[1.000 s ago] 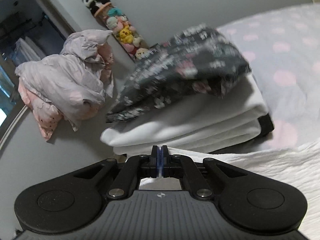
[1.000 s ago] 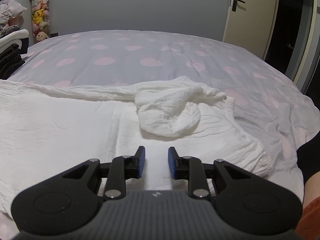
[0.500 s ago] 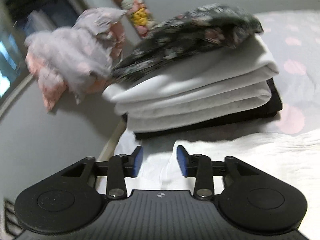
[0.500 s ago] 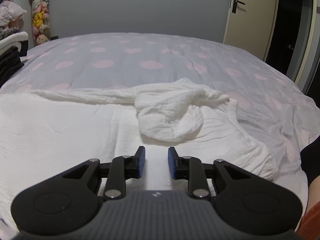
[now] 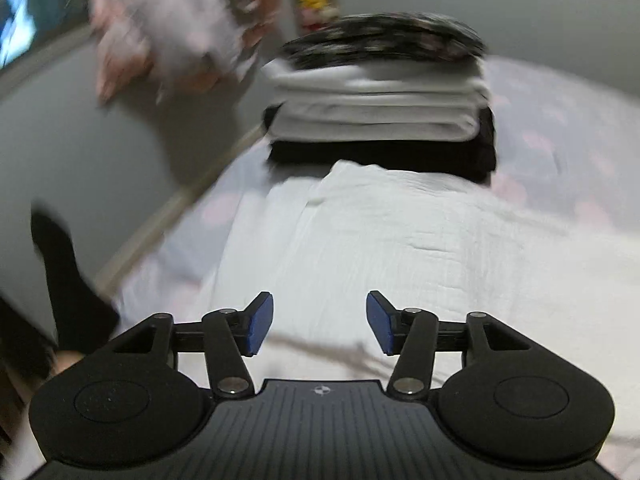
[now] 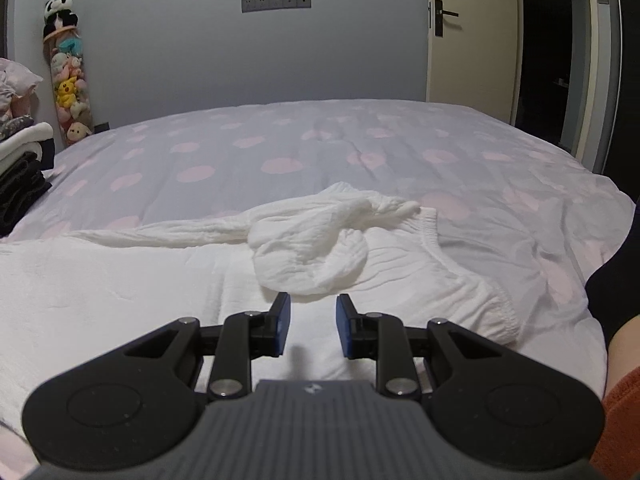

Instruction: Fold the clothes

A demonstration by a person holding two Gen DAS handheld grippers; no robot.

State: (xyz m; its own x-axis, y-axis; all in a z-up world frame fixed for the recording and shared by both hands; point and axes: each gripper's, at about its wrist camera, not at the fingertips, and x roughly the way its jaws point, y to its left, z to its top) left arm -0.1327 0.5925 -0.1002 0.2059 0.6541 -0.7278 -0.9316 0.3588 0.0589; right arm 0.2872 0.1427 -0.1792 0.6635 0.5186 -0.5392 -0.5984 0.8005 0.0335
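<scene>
Right wrist view: a crinkled white garment (image 6: 120, 280) lies flat on the dotted bedspread (image 6: 320, 148), one sleeve (image 6: 312, 248) bunched in a loop just beyond the right gripper (image 6: 310, 326), whose jaws stand partly apart and empty. Only the left wrist view shows the left gripper (image 5: 319, 322), jaws opening over the garment (image 5: 400, 240), nothing between them. Beyond the garment's far edge sits a pile of folded clothes (image 5: 376, 104), then a blurred heap of pink bedding (image 5: 172, 40).
</scene>
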